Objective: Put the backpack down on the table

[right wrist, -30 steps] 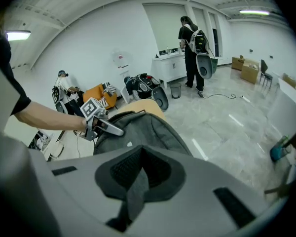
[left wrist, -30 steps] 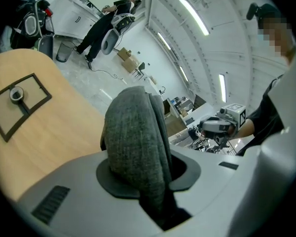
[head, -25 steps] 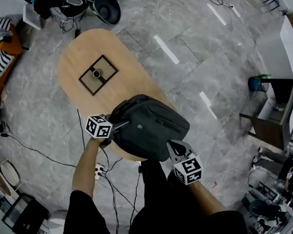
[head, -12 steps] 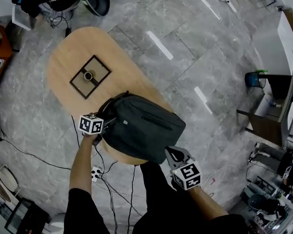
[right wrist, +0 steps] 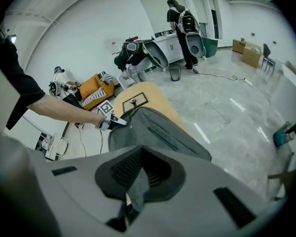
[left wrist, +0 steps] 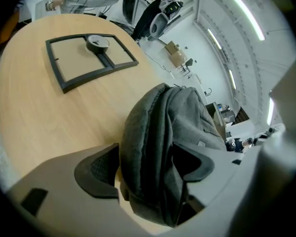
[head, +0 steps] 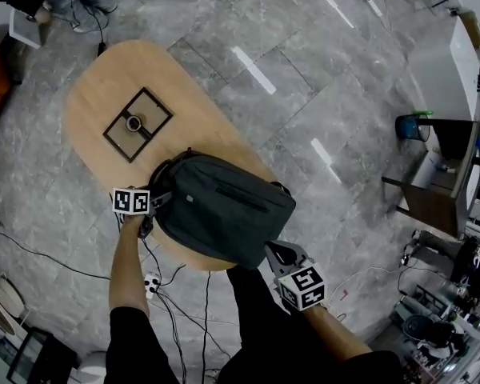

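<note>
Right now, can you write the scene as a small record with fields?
bag: dark grey fabric backpack, lying on the table's near end
table: light wooden oval table, with a black square frame on it
left tongs: jaws have just been opening, backpack fold between them
right tongs: shut on a grey backpack strap

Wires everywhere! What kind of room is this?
Probably a lab or workshop: loose cables on the grey floor, cluttered equipment, and a wooden table holding a backpack.
</note>
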{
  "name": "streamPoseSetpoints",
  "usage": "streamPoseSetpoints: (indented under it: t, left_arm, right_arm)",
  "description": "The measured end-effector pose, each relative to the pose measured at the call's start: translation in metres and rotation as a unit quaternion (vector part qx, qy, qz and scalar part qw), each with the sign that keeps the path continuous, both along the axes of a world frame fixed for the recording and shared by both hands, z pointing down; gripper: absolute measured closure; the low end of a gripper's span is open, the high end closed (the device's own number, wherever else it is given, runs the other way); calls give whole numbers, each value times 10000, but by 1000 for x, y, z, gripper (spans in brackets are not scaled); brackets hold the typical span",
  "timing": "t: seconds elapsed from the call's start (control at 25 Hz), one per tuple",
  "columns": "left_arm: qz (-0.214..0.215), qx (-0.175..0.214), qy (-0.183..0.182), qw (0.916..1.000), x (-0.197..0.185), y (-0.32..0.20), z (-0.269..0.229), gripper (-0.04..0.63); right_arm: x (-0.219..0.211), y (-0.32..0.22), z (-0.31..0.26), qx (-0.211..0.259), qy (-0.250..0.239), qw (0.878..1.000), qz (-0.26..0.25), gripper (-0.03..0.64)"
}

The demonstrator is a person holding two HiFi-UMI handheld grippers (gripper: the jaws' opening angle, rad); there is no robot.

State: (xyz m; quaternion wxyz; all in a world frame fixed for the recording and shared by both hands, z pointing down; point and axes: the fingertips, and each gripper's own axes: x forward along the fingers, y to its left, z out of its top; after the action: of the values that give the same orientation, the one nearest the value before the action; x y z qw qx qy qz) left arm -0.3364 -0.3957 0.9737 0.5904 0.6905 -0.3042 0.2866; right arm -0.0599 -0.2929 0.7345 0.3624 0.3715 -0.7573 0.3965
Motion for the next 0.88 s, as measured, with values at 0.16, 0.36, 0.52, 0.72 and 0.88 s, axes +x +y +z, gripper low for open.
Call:
streamPoseSetpoints:
  t: [0.16, 0.36, 0.52, 0.72, 0.88]
  left_arm:
    - [-269, 25, -81, 9996, -19, 10, -9, 258]
    - [-190, 855, -1311, 9875, -45, 12, -32, 259]
    - [-336, 1566, -2072, 9651, -49, 15, -69, 275]
    - [-388, 2022, -1723, 9633, 5, 43, -120, 373]
    - [-653, 2370, -1468, 9581, 53, 66, -168, 438]
  right_arm:
    - [3, 3, -3, 34, -22, 10000, 7, 606]
    - [3, 4, -12, 211, -24, 9997, -143, 606]
    - [-3, -1, -30, 634, -132, 9976, -224, 606]
    - [-7, 9, -48, 915, -240, 9941, -535, 606]
    - [7, 19, -59, 875, -478, 9945, -315, 606]
